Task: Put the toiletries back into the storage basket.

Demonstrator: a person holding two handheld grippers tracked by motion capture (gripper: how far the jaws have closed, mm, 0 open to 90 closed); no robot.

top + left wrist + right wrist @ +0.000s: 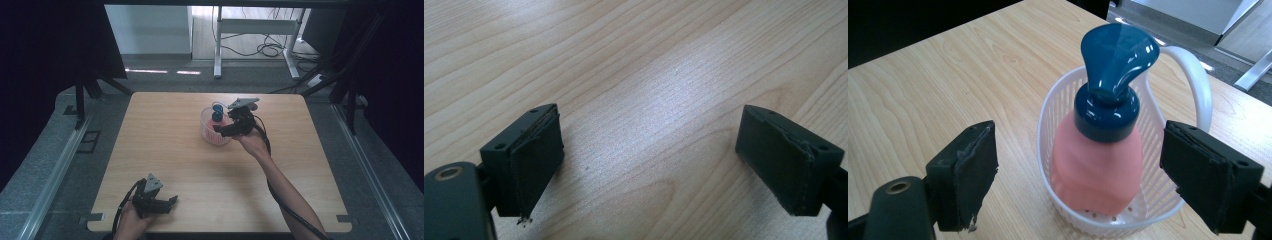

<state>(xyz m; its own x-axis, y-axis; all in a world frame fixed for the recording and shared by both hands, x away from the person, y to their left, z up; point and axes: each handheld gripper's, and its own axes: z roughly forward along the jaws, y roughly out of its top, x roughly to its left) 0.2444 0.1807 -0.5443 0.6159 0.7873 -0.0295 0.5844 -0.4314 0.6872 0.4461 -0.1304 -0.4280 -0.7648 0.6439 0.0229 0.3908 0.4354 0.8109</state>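
While both tongs gape released, a pink pump bottle (1098, 165) stands inside the white basket (1193, 85).

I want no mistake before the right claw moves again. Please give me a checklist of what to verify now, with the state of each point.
1. Right claw open: ok, jaws stand wide apart.
2. Right claw free of the bottle: ok, both jaws are apart from it.
3. Bottle in the basket: ok, it sits inside, leaning a little.
4. Bottle's pump cap on: ok, cap sits on the neck.
5. Left claw out of the way: ok, open over bare table, near the front edge.
6. Bottle steady in the basket: cannot tell.
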